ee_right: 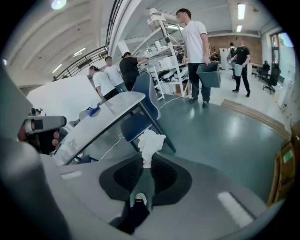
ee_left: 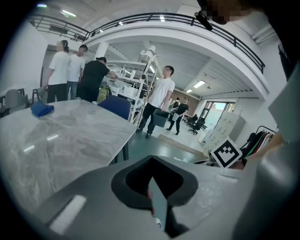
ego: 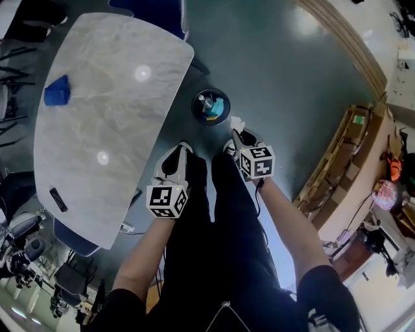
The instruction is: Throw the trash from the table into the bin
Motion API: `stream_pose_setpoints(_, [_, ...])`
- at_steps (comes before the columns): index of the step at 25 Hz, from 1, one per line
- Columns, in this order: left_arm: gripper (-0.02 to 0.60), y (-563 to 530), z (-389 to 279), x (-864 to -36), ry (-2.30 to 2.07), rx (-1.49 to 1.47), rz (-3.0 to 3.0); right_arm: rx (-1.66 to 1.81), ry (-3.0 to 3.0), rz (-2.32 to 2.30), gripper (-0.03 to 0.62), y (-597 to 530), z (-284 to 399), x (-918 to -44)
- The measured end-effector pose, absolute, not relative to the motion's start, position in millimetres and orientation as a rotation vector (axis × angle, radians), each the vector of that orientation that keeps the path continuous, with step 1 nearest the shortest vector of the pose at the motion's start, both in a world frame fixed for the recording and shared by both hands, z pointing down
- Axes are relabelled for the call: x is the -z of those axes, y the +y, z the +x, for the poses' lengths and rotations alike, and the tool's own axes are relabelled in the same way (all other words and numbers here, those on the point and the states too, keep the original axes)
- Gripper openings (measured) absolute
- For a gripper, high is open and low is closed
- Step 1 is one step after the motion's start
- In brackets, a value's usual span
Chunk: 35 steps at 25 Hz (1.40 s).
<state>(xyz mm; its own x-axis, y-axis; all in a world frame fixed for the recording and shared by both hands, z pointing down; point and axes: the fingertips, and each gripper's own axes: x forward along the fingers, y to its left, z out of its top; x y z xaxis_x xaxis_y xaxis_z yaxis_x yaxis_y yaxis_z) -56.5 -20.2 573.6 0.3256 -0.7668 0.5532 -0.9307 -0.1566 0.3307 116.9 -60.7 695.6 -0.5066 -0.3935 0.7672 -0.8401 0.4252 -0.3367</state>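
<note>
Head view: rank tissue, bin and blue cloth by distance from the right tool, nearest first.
1. Tissue: pinched at the tip of the right tool.
2. Bin: on the floor, just ahead and to the left of the tool.
3. Blue cloth: far left, on the table.

Bright overhead lamps (ee_right: 241, 10) throw two white glare spots on the pale marbled desk (ego: 110, 97) and sheen on the glossy grey-green floor (ego: 292, 84) beside it; gripper views bulge, corners black.
</note>
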Motion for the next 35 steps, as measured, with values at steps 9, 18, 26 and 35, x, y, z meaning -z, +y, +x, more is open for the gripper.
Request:
stream_pose_setpoints(9, [0.002, -15.4, -54.9, -716.9, -1.508, -0.319, 1.877, -0.849, -2.023, 0.999, 0.075, -68.8, 111.7, -893.5])
stream_pose_setpoints(18, [0.002, -12.6, -62.6, -779.7, -1.497, -0.310, 1.844, -0.902, -1.884, 0.944, 0.077, -75.7, 105.3, -1056.4])
stream_pose_setpoints(26, [0.000, 3.5, -75.9, -791.3, -1.508, -0.312, 1.817, -0.914, -1.834, 0.902, 0.080, -79.9, 84.4, -1116.4])
stream_pose_setpoints(35, [0.000, 2.7, -77.4, -791.4, -1.510, -0.317, 1.818, -0.974, -1.807, 0.896, 0.179, -85.2, 82.2, -1130.0])
